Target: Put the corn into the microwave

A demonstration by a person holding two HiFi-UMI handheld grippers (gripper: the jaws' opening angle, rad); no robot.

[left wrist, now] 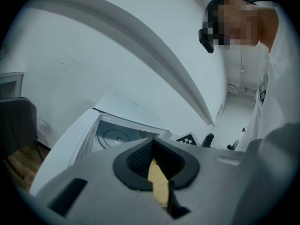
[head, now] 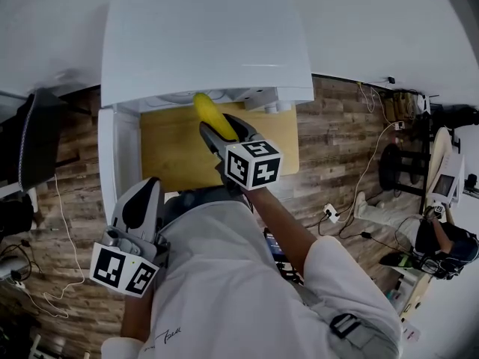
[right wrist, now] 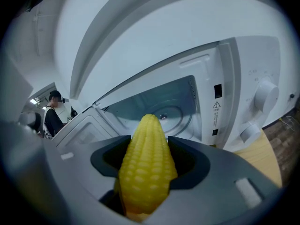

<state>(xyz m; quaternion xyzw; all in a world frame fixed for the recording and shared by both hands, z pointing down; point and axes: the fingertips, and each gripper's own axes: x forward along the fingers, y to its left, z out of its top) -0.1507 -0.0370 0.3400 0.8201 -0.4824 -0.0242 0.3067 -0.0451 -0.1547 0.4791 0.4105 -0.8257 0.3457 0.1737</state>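
A yellow corn cob [head: 208, 113] sticks out of my right gripper [head: 227, 131], which is shut on it just in front of the white microwave [head: 202, 36]. In the right gripper view the corn [right wrist: 146, 168] points at the open cavity and its glass turntable [right wrist: 165, 112]. The microwave door [head: 118, 163] stands swung open to the left. My left gripper [head: 141, 202] hangs low at the left beside that door, its jaws together with nothing in them. In its own view the left gripper [left wrist: 152, 161] shows only a slit of the wooden table between the pads.
The microwave sits on a light wooden table [head: 172, 159]. Its control knobs [right wrist: 266, 93] are to the right of the cavity. Cables and a power strip [head: 329, 214] lie on the wood floor at the right. A dark chair [head: 30, 137] stands at the left.
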